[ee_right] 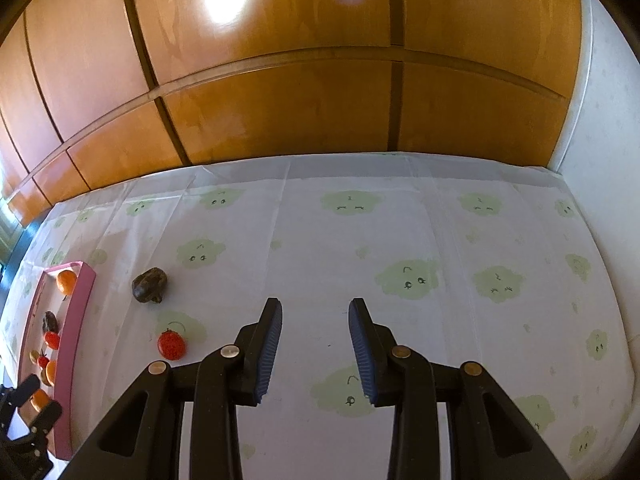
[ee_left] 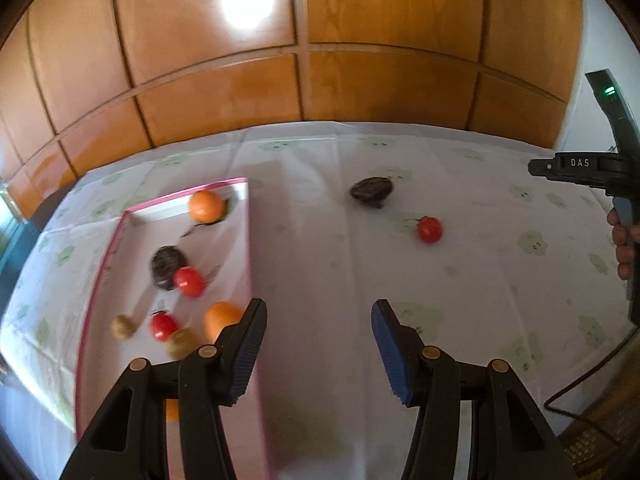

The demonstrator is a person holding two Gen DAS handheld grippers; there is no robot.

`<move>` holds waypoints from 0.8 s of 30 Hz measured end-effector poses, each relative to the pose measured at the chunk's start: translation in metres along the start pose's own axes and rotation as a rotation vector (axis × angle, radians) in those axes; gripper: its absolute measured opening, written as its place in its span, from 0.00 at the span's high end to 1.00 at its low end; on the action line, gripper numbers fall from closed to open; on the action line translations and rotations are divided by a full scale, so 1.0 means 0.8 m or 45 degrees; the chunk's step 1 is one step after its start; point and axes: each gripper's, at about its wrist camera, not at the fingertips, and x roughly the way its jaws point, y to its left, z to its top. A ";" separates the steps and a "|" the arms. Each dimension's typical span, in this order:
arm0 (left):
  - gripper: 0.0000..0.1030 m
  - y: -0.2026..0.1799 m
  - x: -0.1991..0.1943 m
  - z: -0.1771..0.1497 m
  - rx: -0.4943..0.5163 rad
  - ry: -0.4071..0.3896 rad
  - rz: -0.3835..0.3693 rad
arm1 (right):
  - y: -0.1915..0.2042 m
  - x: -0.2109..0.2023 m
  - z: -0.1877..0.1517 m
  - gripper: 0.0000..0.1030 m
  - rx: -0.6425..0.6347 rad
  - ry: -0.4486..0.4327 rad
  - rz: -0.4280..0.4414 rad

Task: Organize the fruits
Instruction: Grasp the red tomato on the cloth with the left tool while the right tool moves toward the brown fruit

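Observation:
A pink-rimmed tray (ee_left: 248, 240) at the left holds several fruits: oranges (ee_left: 205, 206), red tomatoes (ee_left: 189, 281), a dark fruit (ee_left: 166, 263) and small brown kiwis (ee_left: 122, 326). My left gripper (ee_left: 318, 320) is open and empty above the tray's right wall. A dark fruit (ee_left: 371, 191) and a red tomato (ee_left: 429, 229) lie on the tablecloth right of the tray. In the right wrist view the same dark fruit (ee_right: 149, 285) and tomato (ee_right: 171, 344) lie left of my right gripper (ee_right: 316, 316), which is open and empty. The tray (ee_right: 74, 332) shows at the far left.
A white tablecloth (ee_right: 400, 240) with green cloud faces covers the table. Wooden panelled wall (ee_left: 320, 60) runs along the back edge. The right gripper's body and the hand holding it (ee_left: 618, 200) show at the right edge of the left wrist view.

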 end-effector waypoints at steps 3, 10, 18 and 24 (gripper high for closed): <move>0.46 -0.011 0.017 0.010 -0.012 0.031 -0.054 | -0.003 0.001 0.001 0.66 0.015 0.006 0.000; 0.46 -0.029 0.049 0.031 -0.042 0.086 -0.152 | -0.005 0.002 0.003 0.66 0.030 0.014 0.020; 0.46 -0.065 0.086 0.061 -0.020 0.109 -0.240 | -0.002 0.000 0.004 0.66 0.037 0.014 0.056; 0.46 -0.091 0.121 0.080 0.008 0.131 -0.256 | 0.001 0.000 0.004 0.66 0.034 0.017 0.081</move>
